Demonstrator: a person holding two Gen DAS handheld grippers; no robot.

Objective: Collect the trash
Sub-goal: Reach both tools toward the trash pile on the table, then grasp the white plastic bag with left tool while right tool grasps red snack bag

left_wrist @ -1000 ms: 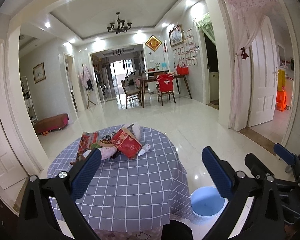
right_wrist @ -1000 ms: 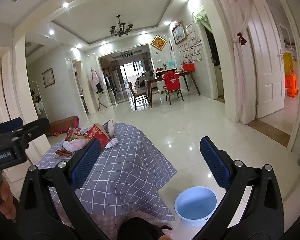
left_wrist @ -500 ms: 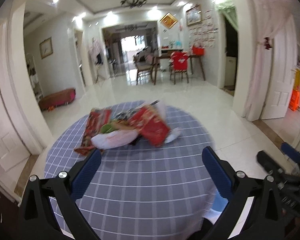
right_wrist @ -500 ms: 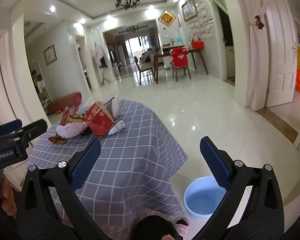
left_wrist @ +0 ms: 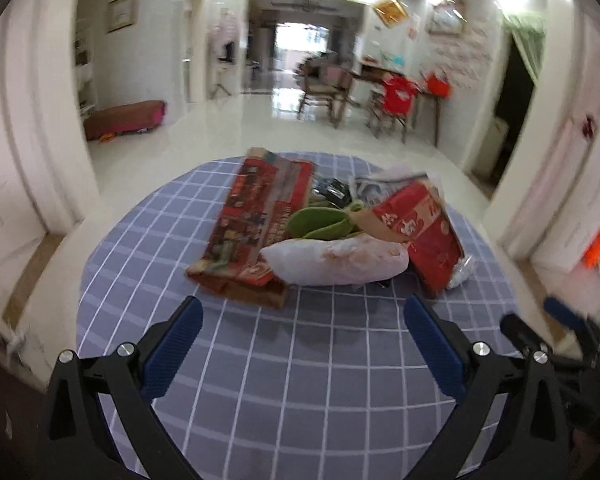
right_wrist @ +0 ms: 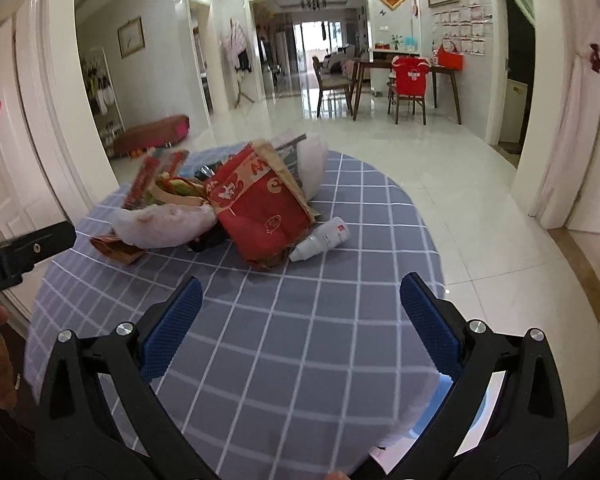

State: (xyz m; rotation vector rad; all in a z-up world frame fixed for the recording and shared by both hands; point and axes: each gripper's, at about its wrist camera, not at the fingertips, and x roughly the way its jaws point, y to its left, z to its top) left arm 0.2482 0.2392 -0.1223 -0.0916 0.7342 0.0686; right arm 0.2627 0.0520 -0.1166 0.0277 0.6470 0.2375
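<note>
cloth, paper and plastic on a table

checked cloth tablecloth (right_wrist: 300,344); on it a glossy red paper bag (right_wrist: 260,208), crinkled white plastic bag (left_wrist: 336,258), smooth white plastic bottle (right_wrist: 322,238); floor tiles (right_wrist: 460,184) glossy.

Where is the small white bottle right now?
In the right wrist view, the small white bottle lies on its side on the checked tablecloth, at the pile's right edge, against the red paper bag.

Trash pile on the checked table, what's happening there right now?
A person holds a two-finger gripper in each hand over the round table with the grey checked cloth. Both the left gripper and the right gripper are open and empty, aimed at the trash pile but short of it. Nothing is picked up yet: the red paper bag, white plastic bag, flattened red carton and small white bottle all lie on the cloth. A blue bin peeks out at the table's edge.
</note>
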